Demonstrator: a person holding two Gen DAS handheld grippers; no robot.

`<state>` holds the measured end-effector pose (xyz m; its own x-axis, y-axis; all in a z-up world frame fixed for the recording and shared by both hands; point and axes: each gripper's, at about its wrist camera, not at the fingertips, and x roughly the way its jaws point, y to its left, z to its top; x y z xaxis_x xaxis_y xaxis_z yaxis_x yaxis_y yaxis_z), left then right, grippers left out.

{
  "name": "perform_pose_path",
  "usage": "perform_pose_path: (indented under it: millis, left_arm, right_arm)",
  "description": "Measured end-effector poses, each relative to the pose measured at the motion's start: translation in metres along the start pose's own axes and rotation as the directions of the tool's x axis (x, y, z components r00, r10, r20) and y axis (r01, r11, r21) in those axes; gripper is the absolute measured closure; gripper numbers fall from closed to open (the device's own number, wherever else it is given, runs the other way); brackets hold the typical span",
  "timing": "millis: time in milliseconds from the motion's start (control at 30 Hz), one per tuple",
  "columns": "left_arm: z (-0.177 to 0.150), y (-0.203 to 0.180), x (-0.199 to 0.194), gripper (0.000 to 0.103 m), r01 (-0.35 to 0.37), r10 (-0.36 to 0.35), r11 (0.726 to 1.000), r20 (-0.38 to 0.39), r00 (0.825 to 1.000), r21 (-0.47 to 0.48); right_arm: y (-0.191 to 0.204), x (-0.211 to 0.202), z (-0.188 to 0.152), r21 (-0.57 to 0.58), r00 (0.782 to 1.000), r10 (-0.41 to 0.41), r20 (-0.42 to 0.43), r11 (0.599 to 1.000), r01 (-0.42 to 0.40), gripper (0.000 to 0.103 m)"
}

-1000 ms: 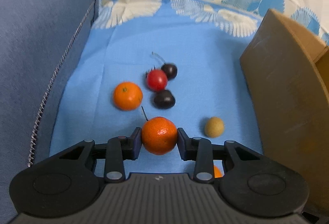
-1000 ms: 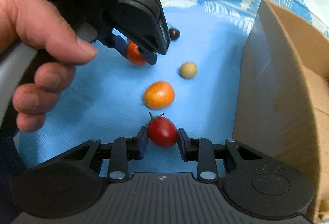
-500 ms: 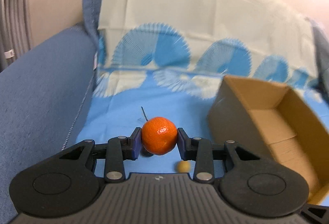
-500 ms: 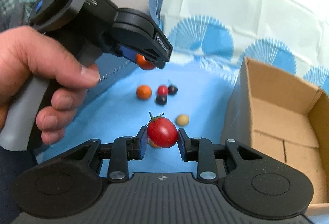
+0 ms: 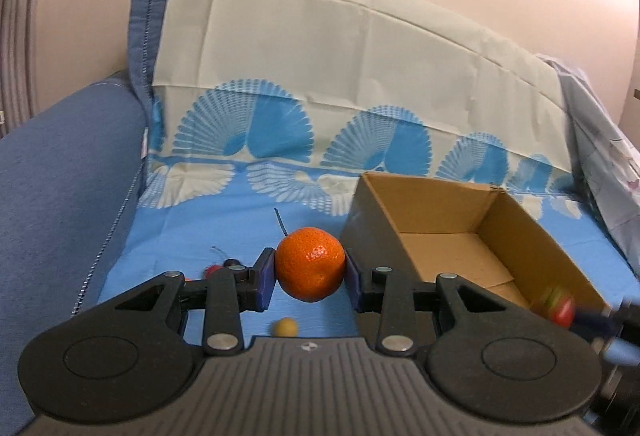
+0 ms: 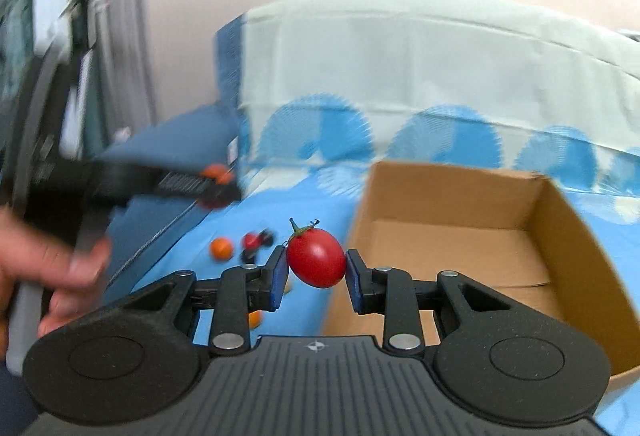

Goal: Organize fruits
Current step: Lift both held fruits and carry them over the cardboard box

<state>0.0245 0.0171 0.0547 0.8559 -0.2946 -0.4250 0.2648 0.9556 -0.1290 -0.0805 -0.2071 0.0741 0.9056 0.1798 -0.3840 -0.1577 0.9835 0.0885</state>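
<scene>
My left gripper [image 5: 310, 270] is shut on an orange mandarin [image 5: 310, 263], held in the air above the blue cloth, left of the open cardboard box [image 5: 440, 248]. My right gripper [image 6: 316, 262] is shut on a red tomato [image 6: 316, 258] with a green stem, held up near the box's [image 6: 460, 252] left wall. In the left wrist view the right gripper's tip and the tomato [image 5: 560, 310] show blurred at the box's near right edge. The left gripper with its mandarin [image 6: 216, 174] shows blurred at the left of the right wrist view.
On the cloth lie another mandarin [image 6: 222, 247], a red fruit [image 6: 251, 239], dark cherries [image 6: 267, 235] and a small tan fruit [image 5: 285, 327]. A blue sofa arm [image 5: 60, 164] rises on the left. The patterned sheet [image 5: 340, 88] covers the backrest.
Both grippers have lifted higher with their fruits and tilted up. The right gripper has swung right, towards the box. The fruits on the cloth sit lower and farther off.
</scene>
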Motion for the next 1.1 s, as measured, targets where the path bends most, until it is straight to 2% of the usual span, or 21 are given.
perform_pose_path:
  millis: [100,267,400,467,700,867,1100]
  left_arm:
    - [-0.002,-0.008,0.002,0.063,0.014,-0.014,1.000,0.009,1.000,0.013]
    - [-0.005,-0.022,0.014,0.063,0.030,-0.030,0.998,0.000,1.000,0.055]
    - [-0.008,-0.031,0.025,0.063,0.039,-0.039,0.995,-0.008,0.999,0.091]
    - [-0.009,-0.035,0.030,0.063,0.046,-0.045,0.993,-0.011,0.999,0.107]
    - [-0.011,-0.043,0.049,0.063,0.053,-0.051,0.989,-0.025,0.998,0.136]
    - [-0.011,-0.048,0.053,0.063,0.057,-0.056,0.989,-0.015,0.998,0.134]
    - [-0.014,-0.064,0.053,0.063,0.103,-0.104,0.982,-0.002,0.995,0.157]
  right_arm:
    - [-0.035,-0.004,0.016,0.049,1.000,-0.026,0.006,0.998,0.026,0.071]
    - [-0.088,-0.005,0.032,0.074,0.989,-0.141,0.052,0.988,0.137,0.071]
    - [-0.120,-0.007,0.025,0.116,0.973,-0.201,0.114,0.975,0.188,0.071]
    - [-0.133,-0.003,0.018,0.164,0.969,-0.233,0.084,0.962,0.217,0.071]
    - [-0.133,-0.001,0.014,0.153,0.957,-0.269,0.106,0.956,0.251,0.071]
    - [-0.135,0.010,0.016,0.140,0.954,-0.287,0.090,0.952,0.273,0.071]
    - [-0.145,0.019,0.017,0.166,0.946,-0.318,0.069,0.938,0.303,0.071]
